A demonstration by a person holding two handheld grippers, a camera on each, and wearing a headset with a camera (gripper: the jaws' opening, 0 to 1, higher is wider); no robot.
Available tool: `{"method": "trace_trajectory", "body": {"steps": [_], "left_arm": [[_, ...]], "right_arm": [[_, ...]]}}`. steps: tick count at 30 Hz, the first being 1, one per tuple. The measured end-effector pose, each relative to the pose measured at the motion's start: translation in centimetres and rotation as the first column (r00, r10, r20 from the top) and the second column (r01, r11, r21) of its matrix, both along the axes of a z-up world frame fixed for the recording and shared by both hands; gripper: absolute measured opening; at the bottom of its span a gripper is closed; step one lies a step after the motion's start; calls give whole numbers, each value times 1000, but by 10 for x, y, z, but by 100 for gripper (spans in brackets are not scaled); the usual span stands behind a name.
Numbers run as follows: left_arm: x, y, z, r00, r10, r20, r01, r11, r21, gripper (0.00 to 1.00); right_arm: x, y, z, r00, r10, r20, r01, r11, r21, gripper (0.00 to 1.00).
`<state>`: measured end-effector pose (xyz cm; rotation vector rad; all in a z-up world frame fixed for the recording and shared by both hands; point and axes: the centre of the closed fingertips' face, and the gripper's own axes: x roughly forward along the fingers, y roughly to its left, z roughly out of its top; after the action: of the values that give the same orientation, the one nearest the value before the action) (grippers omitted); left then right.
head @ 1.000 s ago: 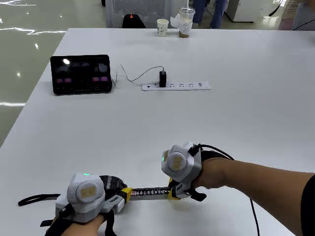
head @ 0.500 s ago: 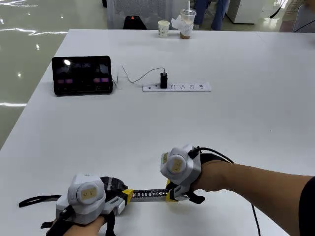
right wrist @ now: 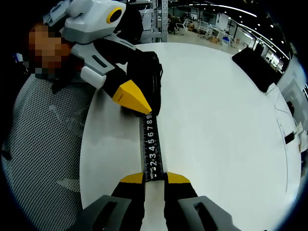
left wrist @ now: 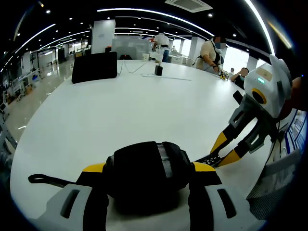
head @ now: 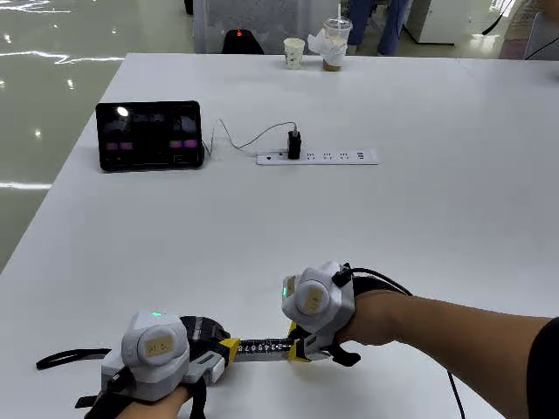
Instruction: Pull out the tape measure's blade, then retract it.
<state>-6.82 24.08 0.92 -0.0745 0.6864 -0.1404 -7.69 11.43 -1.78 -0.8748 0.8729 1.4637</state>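
Fingers of the left gripper were closed around the black tape measure near the front edge of the worktop in the head view, and the right gripper pinched the short drawn-out blade. In the left gripper view, yellow tips hugged the tape measure on both sides. In the right gripper view, 2 fingers clamped the blade's end.
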Motion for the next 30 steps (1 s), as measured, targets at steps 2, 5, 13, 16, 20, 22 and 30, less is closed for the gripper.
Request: {"method": "trace_trajectory", "body": {"steps": [2,5,13,16,20,22,30], "left_arm": [[0,0,0,1000,0,0,0,1000,-1,63],[0,0,0,1000,2,-1,-2,1000,-4,63],[0,0,0,1000,3,0,-3,1000,-6,63],[0,0,0,1000,4,1,-3,1000,-5,62],[0,1,0,1000,1,0,-1,1000,-10,62],[0,1,0,1000,1,0,-1,1000,-10,62],[0,0,1,1000,3,2,-3,1000,-11,62]], "right_arm": [[0,1,0,1000,0,0,0,1000,3,11],[0,3,0,1000,2,0,-2,1000,7,11],[0,5,0,1000,-3,-4,3,1000,18,11],[0,6,0,1000,3,-2,-3,1000,19,11],[0,9,0,1000,1,-4,-1,1000,24,11],[-1,10,0,1000,2,-4,-2,1000,24,11],[0,14,-1,1000,-2,-7,2,999,34,11]]}}
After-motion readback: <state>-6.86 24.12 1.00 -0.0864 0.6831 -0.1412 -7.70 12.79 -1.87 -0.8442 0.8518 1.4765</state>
